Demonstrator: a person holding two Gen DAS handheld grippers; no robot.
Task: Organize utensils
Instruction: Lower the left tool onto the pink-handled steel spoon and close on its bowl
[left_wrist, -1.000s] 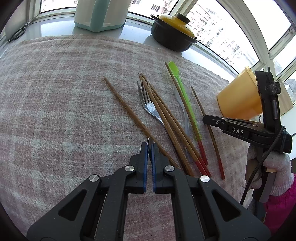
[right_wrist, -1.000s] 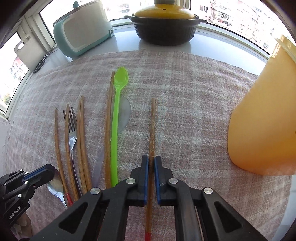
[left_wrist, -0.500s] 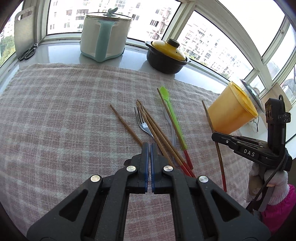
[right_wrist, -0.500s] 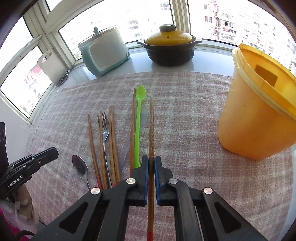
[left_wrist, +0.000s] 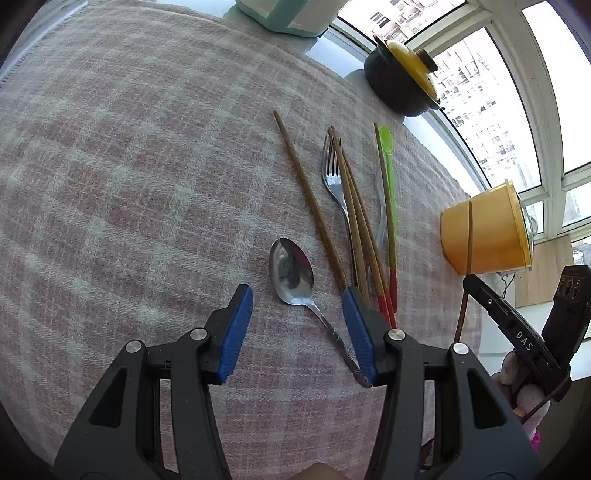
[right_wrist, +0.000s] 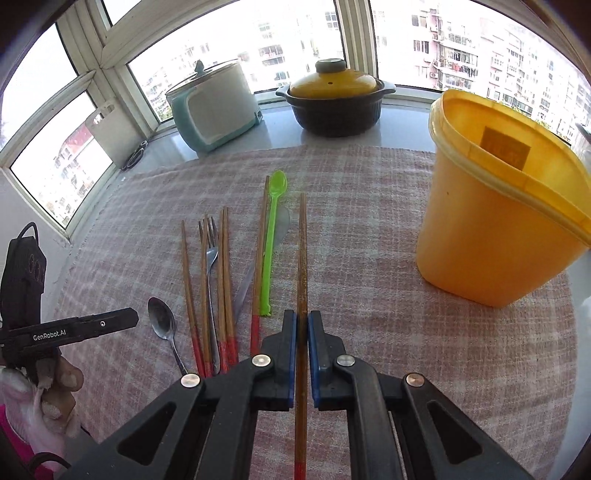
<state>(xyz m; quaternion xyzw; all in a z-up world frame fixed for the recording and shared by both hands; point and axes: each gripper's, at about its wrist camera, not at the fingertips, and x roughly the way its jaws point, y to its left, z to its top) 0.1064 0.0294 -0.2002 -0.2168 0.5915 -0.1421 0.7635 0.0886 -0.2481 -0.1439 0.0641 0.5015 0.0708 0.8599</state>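
The left gripper (left_wrist: 297, 325) hangs over a pink-and-white checked cloth (left_wrist: 129, 184), its blue-padded jaws opening and gripping nothing. A metal spoon (left_wrist: 291, 273) lies on the cloth between them, bowl toward 12 o'clock and handle running toward 5 o'clock, where its end lies just beside the right-hand pad; whether it touches that pad I cannot tell.

At 1 o'clock from the spoon lie the other utensils: a single wooden chopstick (left_wrist: 310, 199), a metal fork (left_wrist: 334, 181) with more chopsticks (left_wrist: 354, 206) crossing it, and a green plastic spoon (left_wrist: 389, 192) beside another chopstick. The chopsticks' red ends point toward the gripper.

The right gripper (right_wrist: 302, 332) is clenched on one chopstick (right_wrist: 302, 258), which runs straight toward 12 o'clock from between the pads, its red end showing at the bottom edge of the right wrist view. It is raised above the cloth. At 2 o'clock from that gripper stands an open yellow tub (right_wrist: 491, 229) on the cloth's edge. In the left wrist view the held chopstick crosses in front of the tub.

On the windowsill beyond the cloth, at 12 o'clock, sit a black pot with a yellow lid (right_wrist: 334, 99) and, toward 11 o'clock, a white-and-teal cooker (right_wrist: 214, 107).
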